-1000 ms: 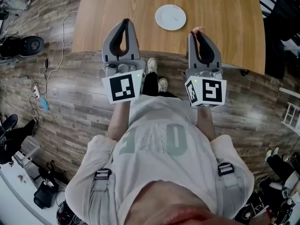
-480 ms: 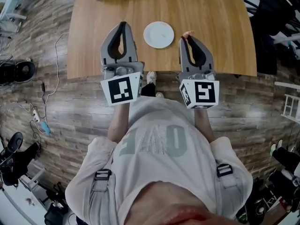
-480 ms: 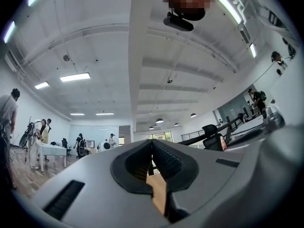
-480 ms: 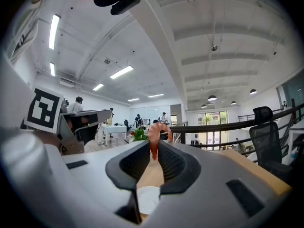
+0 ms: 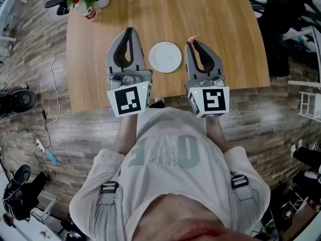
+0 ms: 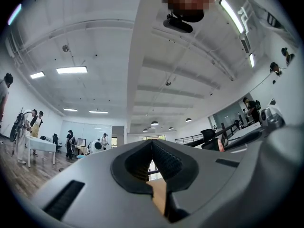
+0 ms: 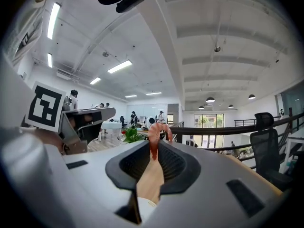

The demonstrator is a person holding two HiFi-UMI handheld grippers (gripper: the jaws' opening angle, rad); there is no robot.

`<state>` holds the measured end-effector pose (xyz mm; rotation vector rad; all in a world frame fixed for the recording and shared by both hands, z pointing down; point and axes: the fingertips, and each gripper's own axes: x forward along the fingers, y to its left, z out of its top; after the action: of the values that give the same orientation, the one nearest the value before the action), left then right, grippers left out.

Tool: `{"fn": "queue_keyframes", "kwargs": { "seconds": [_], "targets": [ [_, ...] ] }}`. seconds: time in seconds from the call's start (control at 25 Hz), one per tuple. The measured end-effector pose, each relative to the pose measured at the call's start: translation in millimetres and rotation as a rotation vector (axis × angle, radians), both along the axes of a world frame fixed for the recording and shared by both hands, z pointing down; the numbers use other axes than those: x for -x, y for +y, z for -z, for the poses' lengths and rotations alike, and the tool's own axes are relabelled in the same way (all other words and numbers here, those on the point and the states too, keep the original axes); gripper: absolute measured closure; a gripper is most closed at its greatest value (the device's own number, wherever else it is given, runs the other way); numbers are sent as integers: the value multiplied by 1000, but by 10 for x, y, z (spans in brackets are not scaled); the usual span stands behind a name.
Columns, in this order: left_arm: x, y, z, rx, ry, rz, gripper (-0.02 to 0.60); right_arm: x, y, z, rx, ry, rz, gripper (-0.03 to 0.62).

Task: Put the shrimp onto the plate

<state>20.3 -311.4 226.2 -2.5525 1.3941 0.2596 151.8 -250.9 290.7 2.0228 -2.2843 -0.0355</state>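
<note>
Shrimp (image 5: 192, 38) pinched in the right tongs (image 5: 193, 42), just beside the plate (image 5: 165, 57)
From the head view, the plate lay on the table (image 5: 225, 29) between the left tongs (image 5: 129, 30) and the right tongs. The left gripper view showed jaws together, empty. The right gripper view showed narrow jaws clamping the shrimp (image 7: 159, 129) at their tips.

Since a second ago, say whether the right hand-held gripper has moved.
Yes. The right hand-held gripper advanced across the light wooden table; its tips, formerly short of the round white plate, now reach past it.

Head view down onto table (image 5: 220, 14); gripper views level.
</note>
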Motion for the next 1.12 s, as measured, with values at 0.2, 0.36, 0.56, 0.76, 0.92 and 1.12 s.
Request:
{"fn": "queue_keyframes", "kwargs": {
  "seconds": [0.2, 0.36, 0.56, 0.76, 0.92, 1.12],
  "targets": [
    [36, -301, -74, 42, 22, -20, 572, 90, -259, 14, 1, 17, 12, 534],
    [12, -481, -138, 65, 32, -12, 572, 83, -392, -2, 13, 49, 26, 534],
    [-154, -564, -257, 95, 10, 19, 572, -16, -509, -136, 61, 36, 74, 534],
    [-202, -547, -238, 94, -10, 47, 572, 9, -570, -182, 77, 22, 133, 534],
    [-232, -571, -274, 103, -19, 77, 572, -16, -612, -253, 92, 11, 170, 534],
    [-235, -599, -261, 109, -37, 115, 572, -41, -715, -372, 136, 6, 211, 534]
  ]
}}
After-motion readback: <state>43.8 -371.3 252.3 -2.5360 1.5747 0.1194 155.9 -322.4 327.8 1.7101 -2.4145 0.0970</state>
